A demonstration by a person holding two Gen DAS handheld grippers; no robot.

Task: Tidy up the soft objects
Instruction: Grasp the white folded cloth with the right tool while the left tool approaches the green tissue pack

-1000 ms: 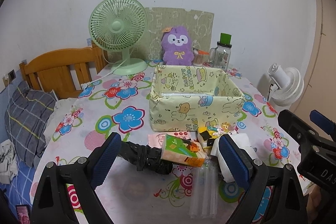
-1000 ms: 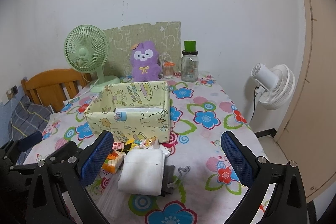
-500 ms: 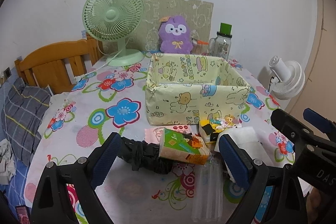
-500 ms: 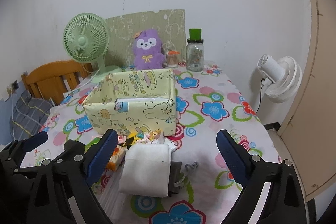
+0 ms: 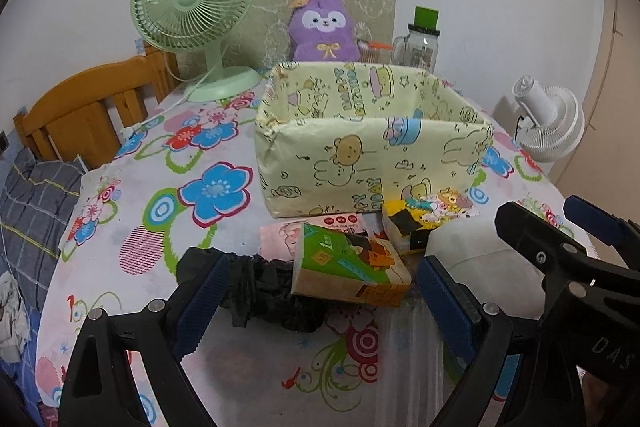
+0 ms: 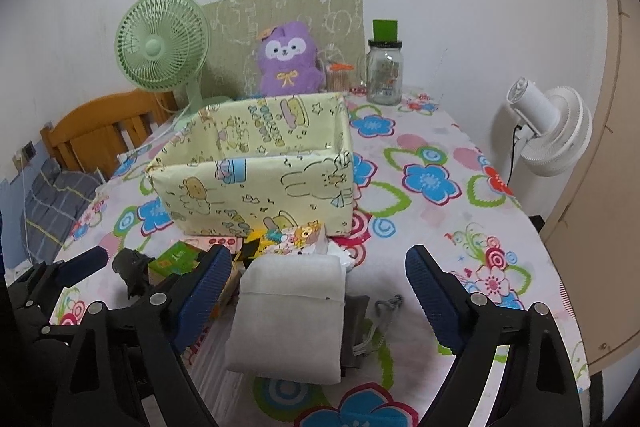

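Note:
A yellow cartoon-print box [image 5: 372, 143] stands open-topped in the middle of the flowered table; it also shows in the right wrist view [image 6: 260, 171]. In front of it lies a pile: a green-orange tissue pack [image 5: 352, 271], a black crumpled cloth [image 5: 264, 295], a pink packet [image 5: 320, 227], a yellow sticker-covered pack [image 5: 424, 219] and a white folded cloth [image 6: 292, 311]. My left gripper [image 5: 320, 303] is open, low over the tissue pack and black cloth. My right gripper [image 6: 316, 291] is open, straddling the white cloth. Neither holds anything.
At the back stand a green desk fan [image 5: 196, 15], a purple plush [image 5: 324, 31], a glass jar with green lid [image 6: 384, 71] and a cardboard sheet [image 6: 280, 11]. A wooden headboard [image 5: 88, 111] is left of the table, a white fan [image 6: 552, 131] right. A grey pouch with cord [image 6: 368, 323] lies under the white cloth.
Both grippers have moved forward and down toward the pile in front of the box. Both stay open and empty. Nothing on the table has shifted.

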